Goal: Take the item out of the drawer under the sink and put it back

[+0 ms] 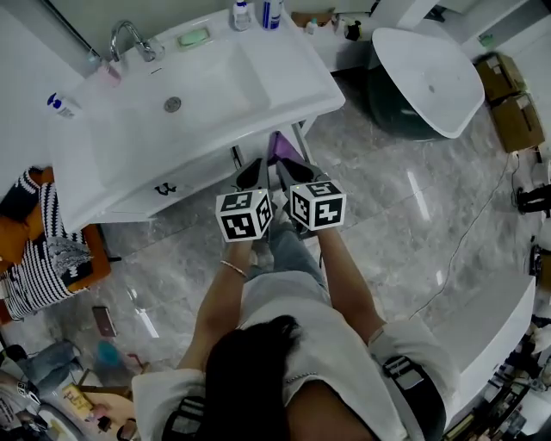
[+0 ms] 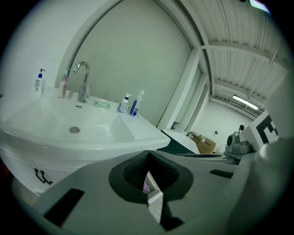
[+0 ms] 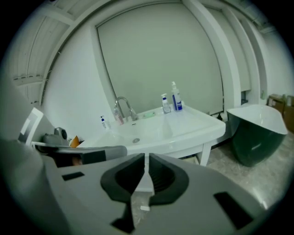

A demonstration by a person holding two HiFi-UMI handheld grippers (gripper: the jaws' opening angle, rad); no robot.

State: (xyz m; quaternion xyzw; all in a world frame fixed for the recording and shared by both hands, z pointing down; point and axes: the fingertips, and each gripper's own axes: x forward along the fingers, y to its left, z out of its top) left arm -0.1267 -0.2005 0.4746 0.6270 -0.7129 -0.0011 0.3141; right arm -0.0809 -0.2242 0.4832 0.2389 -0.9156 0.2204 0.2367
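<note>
The white sink [image 1: 215, 95] stands at the upper left. Its drawer front [image 1: 172, 196] below looks closed, with a dark handle mark [image 1: 164, 188] [image 2: 40, 175]. No item from the drawer shows. Both grippers hang side by side in front of the sink's right end, pointing at it, apart from the drawer. My left gripper [image 1: 252, 174] [image 2: 148, 153] has its pads meeting at the tips, nothing in them. On my right gripper [image 1: 294, 170] [image 3: 146, 160] only a thin slit shows between the pads, which are also empty. A purple thing [image 1: 280, 146] lies beyond the jaws by the sink leg; I cannot tell what it is.
On the sink rim are a tap [image 1: 129, 39], green soap [image 1: 194, 37] and bottles [image 1: 254, 13]. A white tub [image 1: 428, 77] and cardboard boxes [image 1: 510, 99] are at the right. A striped cloth [image 1: 39, 250] and a phone [image 1: 104, 320] lie at the left. A cable [image 1: 469, 228] crosses the marble floor.
</note>
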